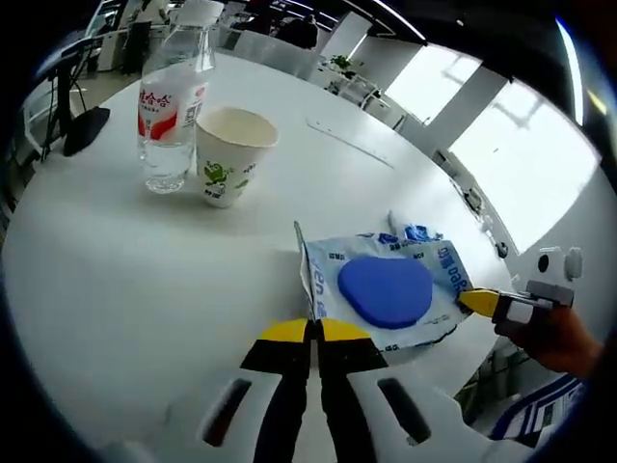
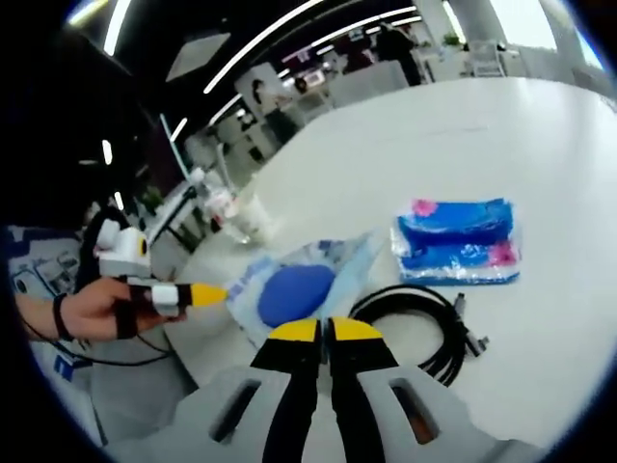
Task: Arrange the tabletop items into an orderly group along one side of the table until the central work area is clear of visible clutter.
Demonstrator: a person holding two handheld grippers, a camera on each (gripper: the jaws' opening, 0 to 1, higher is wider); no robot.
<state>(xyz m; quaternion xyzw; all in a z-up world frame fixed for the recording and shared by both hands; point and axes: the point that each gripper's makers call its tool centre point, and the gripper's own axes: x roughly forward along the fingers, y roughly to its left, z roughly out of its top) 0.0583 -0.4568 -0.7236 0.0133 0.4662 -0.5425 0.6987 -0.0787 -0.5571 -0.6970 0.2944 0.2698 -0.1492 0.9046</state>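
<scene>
Mostly unreadable: bottle (image 1: 172, 92) red label, cup (image 1: 231, 154) green print

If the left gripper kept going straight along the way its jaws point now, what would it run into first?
Most likely the left edge of the blue-and-white plastic packet carrying the blue oval pad, just ahead of the shut left gripper. Depth is unclear; it might just graze the packet's upturned corner.

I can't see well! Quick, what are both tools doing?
Left tool: closed, holding nothing, next to the wrapper.
Right tool: closed, holding nothing, near the cable.
</scene>
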